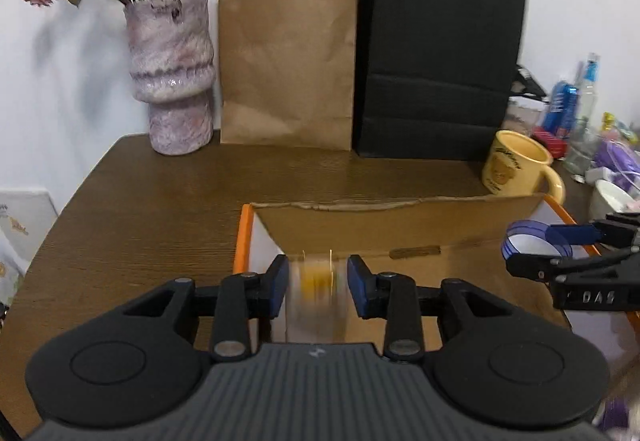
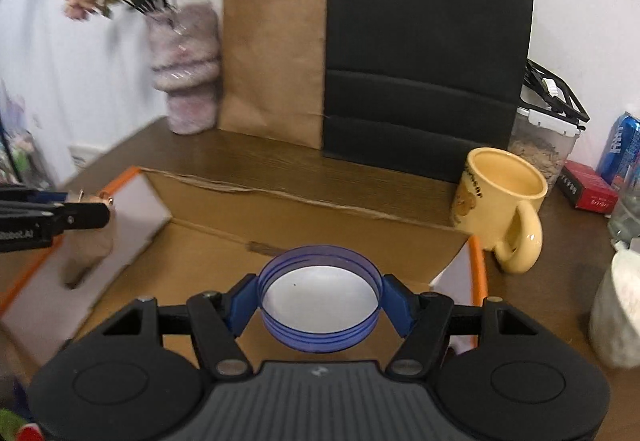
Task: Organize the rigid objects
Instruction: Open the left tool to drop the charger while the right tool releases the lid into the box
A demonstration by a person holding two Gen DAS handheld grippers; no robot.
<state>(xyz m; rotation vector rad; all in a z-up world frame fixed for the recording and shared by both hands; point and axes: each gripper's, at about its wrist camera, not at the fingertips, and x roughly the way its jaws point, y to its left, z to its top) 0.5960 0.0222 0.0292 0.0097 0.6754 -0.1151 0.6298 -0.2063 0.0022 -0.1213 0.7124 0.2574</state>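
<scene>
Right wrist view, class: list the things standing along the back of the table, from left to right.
Vase of flowers → brown paper bag → black paper bag → yellow mug → red box.

open box interior clear, mug beside

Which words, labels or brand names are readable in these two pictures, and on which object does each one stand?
"DAS": on the right tongs, the rest cut off or hidden.
"...obot.AI": on the left tongs, start cut off.
Yellow mug: dark print, too blurred to read.
Blue can: white lettering, not readable.
Red box: small print, not readable.
White box at the left edge: print too small to read.
</scene>
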